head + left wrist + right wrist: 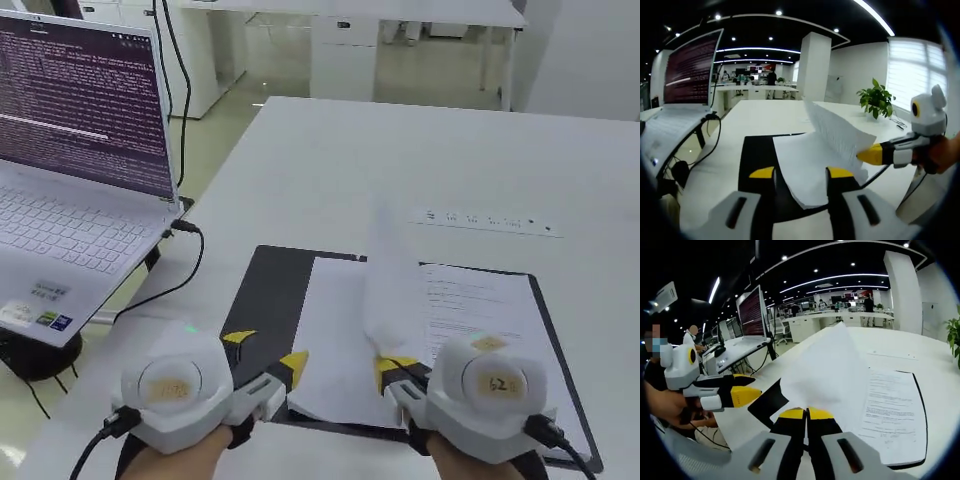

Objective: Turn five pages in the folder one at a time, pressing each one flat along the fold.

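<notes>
Right gripper (807, 414) jaws pinch lifted page (826, 362) at bottom edge; left gripper (801, 173) jaws spread above folder (268, 290). Best arc page leftward gently, avoiding creases.

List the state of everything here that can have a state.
folder: open, flat on the table.
page: lifted, curling upward.
right gripper: jaws shut on the page's bottom edge.
left gripper: jaws open, over the folder's left side.
laptop: open, screen lit.
</notes>
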### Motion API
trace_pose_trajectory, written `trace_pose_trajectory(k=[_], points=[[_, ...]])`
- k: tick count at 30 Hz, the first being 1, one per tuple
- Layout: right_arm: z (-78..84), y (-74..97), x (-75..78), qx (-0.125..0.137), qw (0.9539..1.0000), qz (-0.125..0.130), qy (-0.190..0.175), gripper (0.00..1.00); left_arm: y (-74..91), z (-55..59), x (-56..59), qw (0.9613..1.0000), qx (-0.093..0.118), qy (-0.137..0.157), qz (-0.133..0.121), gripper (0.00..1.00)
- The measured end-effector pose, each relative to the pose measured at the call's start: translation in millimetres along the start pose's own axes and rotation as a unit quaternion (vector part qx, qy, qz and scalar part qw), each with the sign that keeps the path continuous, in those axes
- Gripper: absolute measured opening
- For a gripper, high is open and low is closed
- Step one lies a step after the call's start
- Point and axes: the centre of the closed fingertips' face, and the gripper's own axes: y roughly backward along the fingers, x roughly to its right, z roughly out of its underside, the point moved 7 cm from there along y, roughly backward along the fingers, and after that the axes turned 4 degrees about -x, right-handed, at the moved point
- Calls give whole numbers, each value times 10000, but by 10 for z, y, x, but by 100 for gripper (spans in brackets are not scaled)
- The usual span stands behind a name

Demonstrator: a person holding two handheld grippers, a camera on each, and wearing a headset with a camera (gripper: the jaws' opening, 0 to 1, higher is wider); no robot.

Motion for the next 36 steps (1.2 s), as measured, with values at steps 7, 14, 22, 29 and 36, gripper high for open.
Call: trace_pose_trajectory(k=[7,14,22,29,36], points=[[104,-243,-169,-402,9987,-226,217,0,48,31,-80,9999,-33,52,-101,38],[278,-460,-241,-845,9943,-332,559,0,60,73,-164,9997,-92,103,-186,38],[437,-630,-243,-1203,9893,-337,748,0,8,156,-172,9994,-281,86,-177,38],[578,-724,-213,-1411,9857,-343,855,0,-93,197,-121,9991,-411,89,-88,38],[649,-703,-230,-1303,9872,-429,820,2,-339,181,33,9985,-519,-29,165,38]])
